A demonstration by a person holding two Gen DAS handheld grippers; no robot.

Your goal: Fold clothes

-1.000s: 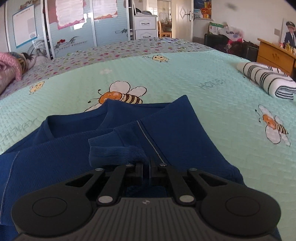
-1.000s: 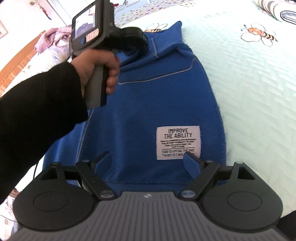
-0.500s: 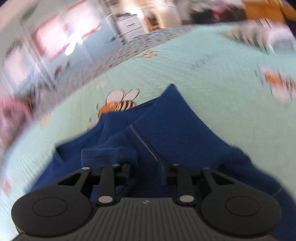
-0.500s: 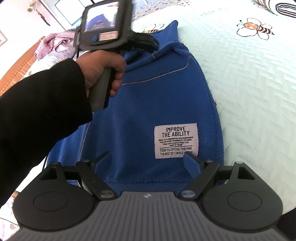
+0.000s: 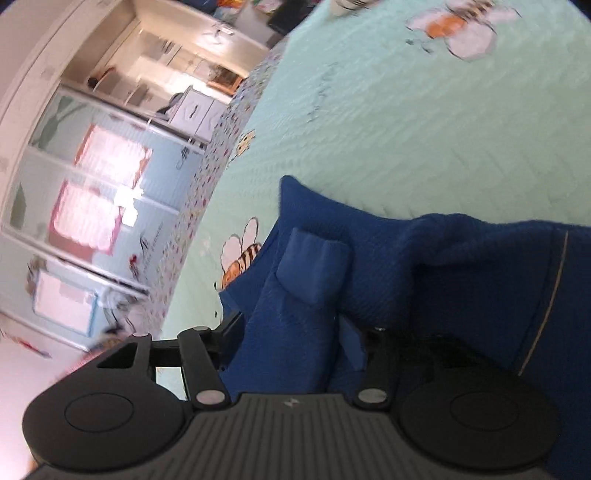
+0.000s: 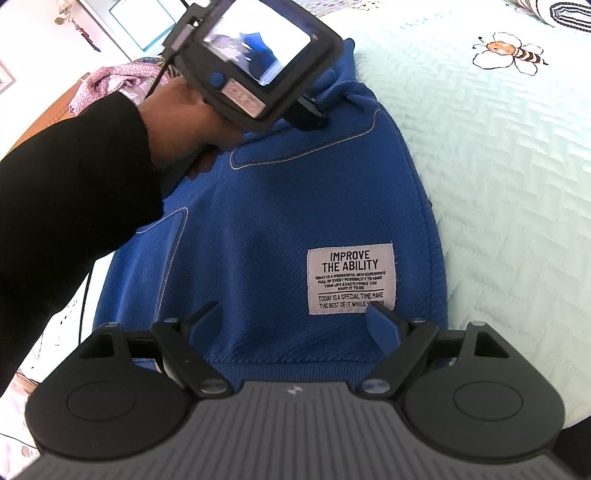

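Note:
A blue sweatshirt (image 6: 280, 206) with a white label (image 6: 351, 280) lies partly folded on the mint bee-print bedspread (image 6: 498, 166). My right gripper (image 6: 295, 325) is open above its hem, touching nothing. My left gripper (image 5: 295, 332) is open and rolled sideways at the collar end. A blue sleeve cuff (image 5: 314, 269) and bunched cloth (image 5: 461, 266) lie between and over its fingers. The left gripper's body (image 6: 258, 62) shows in the right wrist view, held by a hand near the sweatshirt's top.
A folded striped towel (image 6: 561, 14) lies at the far right of the bed. Pink cloth (image 6: 110, 81) lies at the far left. Wardrobe doors (image 5: 92, 206) stand beyond the bed. The person's black-sleeved arm (image 6: 66, 192) crosses the left side.
My left gripper has opened from shut on the sleeve cuff and rolled sharply sideways. The right gripper has stayed open above the hem.

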